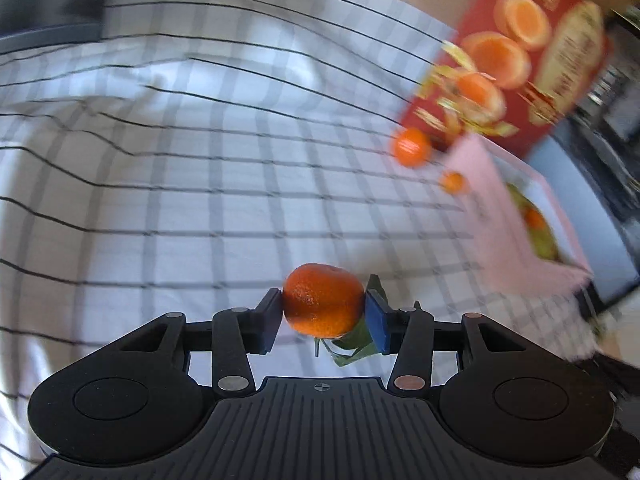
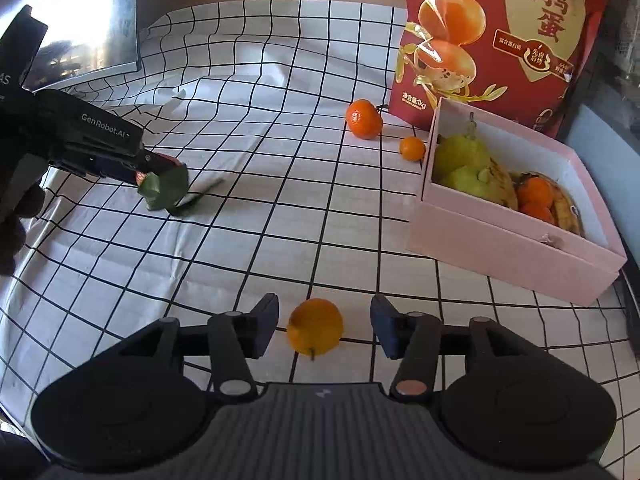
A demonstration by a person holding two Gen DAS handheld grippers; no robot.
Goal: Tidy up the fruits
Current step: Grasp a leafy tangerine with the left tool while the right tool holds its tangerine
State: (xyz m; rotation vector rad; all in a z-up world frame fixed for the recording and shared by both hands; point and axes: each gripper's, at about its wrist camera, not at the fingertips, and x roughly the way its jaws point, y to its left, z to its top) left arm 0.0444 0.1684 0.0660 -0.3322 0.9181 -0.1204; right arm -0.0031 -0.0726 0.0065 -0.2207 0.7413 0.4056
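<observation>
My left gripper point(image 1: 324, 314) is shut on a leafy mandarin point(image 1: 323, 300) and holds it above the checked cloth; the view is motion-blurred. In the right wrist view the left gripper point(image 2: 160, 176) shows at the left with the green leaves point(image 2: 166, 192) sticking out. My right gripper point(image 2: 324, 326) is open, its fingers on either side of a yellow-orange fruit point(image 2: 316, 326) on the cloth. A pink box point(image 2: 516, 236) at the right holds pears, a banana and mandarins. Two loose mandarins point(image 2: 364, 119) point(image 2: 413, 148) lie left of the box.
A red printed bag point(image 2: 496, 36) stands behind the pink box point(image 1: 500, 216). A dark screen point(image 2: 80, 20) stands at the far left. The checked cloth point(image 2: 280, 200) is wrinkled near the back.
</observation>
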